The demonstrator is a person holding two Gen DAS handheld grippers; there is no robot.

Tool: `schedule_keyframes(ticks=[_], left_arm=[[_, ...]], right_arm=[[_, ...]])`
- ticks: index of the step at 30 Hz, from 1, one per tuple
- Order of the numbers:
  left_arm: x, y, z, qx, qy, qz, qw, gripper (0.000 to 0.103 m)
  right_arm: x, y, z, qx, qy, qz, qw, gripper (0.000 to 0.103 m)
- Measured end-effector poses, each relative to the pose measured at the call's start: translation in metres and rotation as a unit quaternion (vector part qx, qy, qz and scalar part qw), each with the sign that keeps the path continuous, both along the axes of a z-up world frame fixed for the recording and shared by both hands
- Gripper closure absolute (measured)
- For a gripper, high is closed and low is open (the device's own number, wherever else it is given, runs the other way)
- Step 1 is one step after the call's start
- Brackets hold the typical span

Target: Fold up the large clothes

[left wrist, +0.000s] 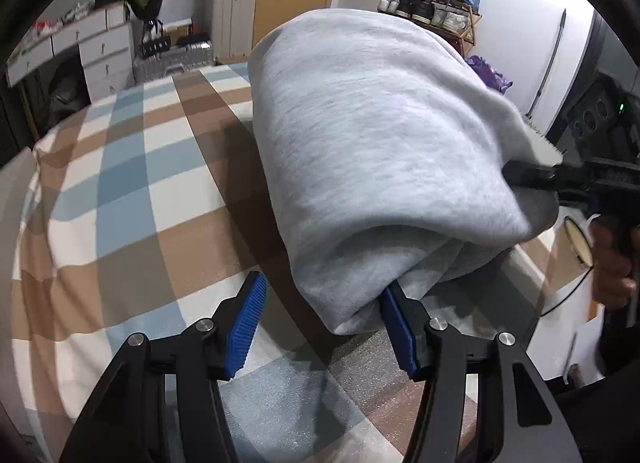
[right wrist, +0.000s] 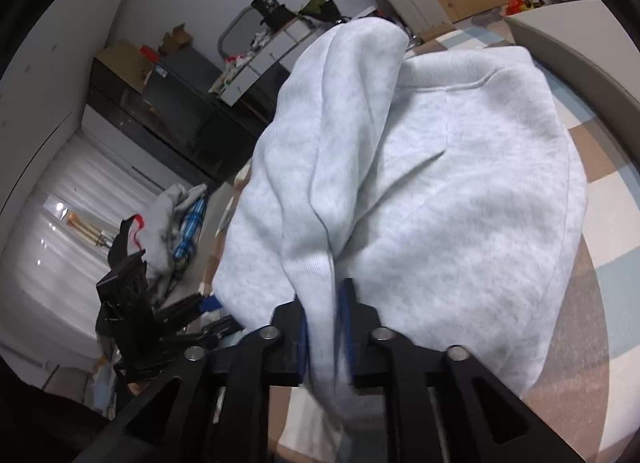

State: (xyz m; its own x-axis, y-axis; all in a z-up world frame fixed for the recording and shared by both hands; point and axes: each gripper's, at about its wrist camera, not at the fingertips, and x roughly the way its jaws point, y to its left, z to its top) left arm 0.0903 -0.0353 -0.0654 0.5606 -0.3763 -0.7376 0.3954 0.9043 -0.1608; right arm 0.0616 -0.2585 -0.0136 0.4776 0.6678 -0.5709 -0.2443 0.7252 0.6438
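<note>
Left gripper (left wrist: 320, 323): jaws about half open, ribbed blue pads (left wrist: 245, 327) both visible. The left pad is clear of the cloth; the right pad touches the low corner of the grey sweatshirt (left wrist: 380, 143). No clamp, nothing held.

Right gripper (right wrist: 325, 327): jaws narrow, blue pads pressed on a bunched fold of the sweatshirt (right wrist: 440, 203), fabric pinched between them. In the left wrist view the right gripper (left wrist: 532, 173) comes in from the right edge, with a hand (left wrist: 612, 263) on its handle, its fingers buried in the cloth edge.

Sweatshirt: heavy heather-grey fleece with a soft matte nap, folded into a thick rounded bundle. Ribbed band and stitched seam show near its top in the right wrist view. It's held raised above the bed, its low corner hanging down by the left jaws.

Bedspread (left wrist: 120, 183): flat checked weave in brown, light blue and cream squares.

Further out: white drawer unit (left wrist: 100, 51), wooden shoe rack (left wrist: 436, 3) with sneakers, ribbed white suitcase (left wrist: 232, 19). Pile of clothes (right wrist: 176, 219) on the left in the right wrist view, against a black cabinet (right wrist: 160, 111).

No legible writing or brand marks.
</note>
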Motion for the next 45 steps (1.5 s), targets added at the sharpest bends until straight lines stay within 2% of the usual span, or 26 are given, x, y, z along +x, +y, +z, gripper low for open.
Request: schedule_keyframes(ticks=[2,3,6,7,11,12,13,15,17,20,25,27,31,34,35,36,37,38,41,44,45], left_arm=[[0.001,-0.002,0.0,-0.002,-0.003,-0.002,1.0,0.05],[0.004,-0.003,0.0,-0.002,-0.001,0.0,1.0,0.05],[0.004,-0.01,0.001,0.007,-0.007,0.0,1.0,0.052],[0.005,-0.015,0.002,0.022,-0.014,0.002,0.9997,0.054],[0.003,-0.024,0.004,0.063,-0.032,0.007,0.9975,0.062],[0.002,-0.025,0.004,0.07,-0.038,0.006,0.9968,0.063],[-0.001,-0.026,0.005,0.077,-0.045,0.004,0.996,0.064],[-0.007,-0.029,0.007,0.094,-0.06,0.002,0.9938,0.066],[-0.014,-0.03,0.01,0.116,-0.075,0.001,0.9904,0.067],[-0.024,-0.031,0.015,0.129,-0.089,-0.001,0.9876,0.067],[-0.049,-0.037,0.033,0.147,-0.14,-0.042,0.9783,0.067],[-0.045,-0.043,0.035,0.155,-0.159,-0.048,0.9738,0.067],[-0.027,-0.054,0.033,0.17,-0.184,-0.033,0.9675,0.067],[-0.016,-0.064,0.016,0.208,-0.203,-0.035,0.9562,0.067],[-0.016,-0.069,0.007,0.226,-0.216,-0.041,0.9489,0.07],[-0.02,-0.073,0.004,0.239,-0.227,-0.043,0.9433,0.08],[-0.022,-0.075,-0.003,0.261,-0.244,-0.044,0.933,0.092],[-0.025,-0.074,-0.005,0.265,-0.253,-0.045,0.9294,0.096],[-0.031,-0.058,0.002,0.222,-0.248,-0.055,0.9416,0.102],[-0.033,-0.043,0.01,0.189,-0.238,-0.078,0.9494,0.102],[-0.032,-0.035,0.013,0.168,-0.227,-0.088,0.9553,0.102]], right_arm=[[0.003,0.0,0.001,0.022,-0.009,0.007,1.0,0.048],[0.005,0.004,0.001,0.023,-0.012,0.01,1.0,0.044],[0.017,0.027,-0.004,-0.013,-0.013,0.021,1.0,0.043],[0.022,0.038,-0.005,-0.038,-0.019,0.022,0.999,0.044],[0.028,0.057,0.016,-0.054,-0.06,0.052,0.995,0.092],[0.029,0.057,0.025,-0.034,-0.071,0.054,0.995,0.098],[0.033,0.057,0.036,-0.011,-0.076,0.057,0.995,0.099],[0.039,0.06,0.046,0.005,-0.08,0.059,0.995,0.099],[0.043,0.062,0.05,0.016,-0.078,0.063,0.995,0.099],[0.046,0.064,0.056,0.04,-0.072,0.066,0.994,0.099],[0.056,0.05,0.059,0.079,-0.049,0.055,0.994,0.099],[0.065,0.044,0.053,0.093,-0.027,0.054,0.994,0.099],[0.069,0.043,0.048,0.094,-0.01,0.046,0.994,0.098],[0.069,0.04,0.047,0.096,-0.002,0.04,0.995,0.098],[0.068,0.038,0.045,0.096,0.002,0.039,0.995,0.098],[0.068,0.037,0.045,0.095,0.002,0.039,0.995,0.098],[0.068,0.036,0.045,0.094,0.003,0.037,0.995,0.098],[0.067,0.035,0.044,0.094,0.006,0.038,0.995,0.098],[0.063,0.031,0.043,0.095,0.008,0.037,0.995,0.098],[0.062,0.028,0.04,0.093,0.012,0.033,0.995,0.098],[0.061,0.027,0.04,0.09,0.012,0.031,0.995,0.098]])
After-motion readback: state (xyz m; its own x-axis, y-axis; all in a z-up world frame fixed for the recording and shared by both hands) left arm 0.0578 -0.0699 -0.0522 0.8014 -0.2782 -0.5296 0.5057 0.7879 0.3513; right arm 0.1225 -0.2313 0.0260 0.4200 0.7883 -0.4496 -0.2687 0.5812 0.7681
